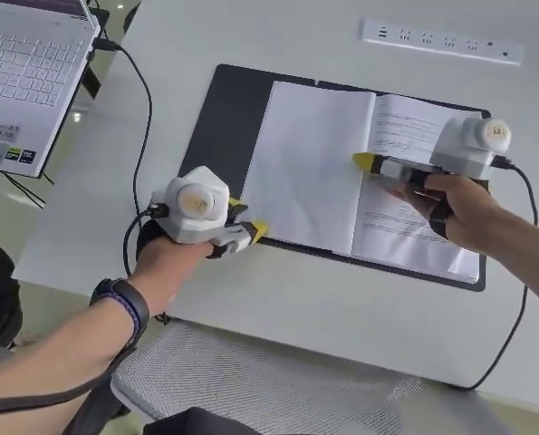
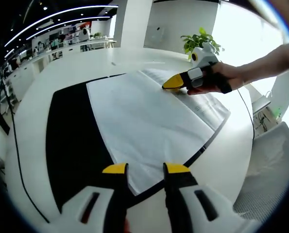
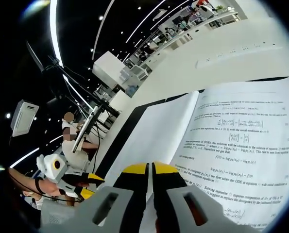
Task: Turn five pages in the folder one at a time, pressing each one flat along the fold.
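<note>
A black folder (image 1: 222,118) lies open on the white table, with a blank turned page (image 1: 305,163) on the left and a printed page (image 1: 405,217) on the right. My right gripper (image 1: 363,161) is shut, its yellow tips resting on the fold between the two pages. In the right gripper view its tips (image 3: 150,171) meet over the fold, with the printed page (image 3: 236,141) beside them. My left gripper (image 1: 248,220) stands open at the folder's near left edge. In the left gripper view (image 2: 146,170) nothing sits between its jaws, and the blank page (image 2: 144,121) lies ahead.
A laptop (image 1: 24,72) sits at the far left, with a black cable (image 1: 145,118) running past the folder's left side. A white power strip (image 1: 441,42) lies at the back right. A mesh chair seat (image 1: 278,381) is below the table's front edge (image 1: 341,358).
</note>
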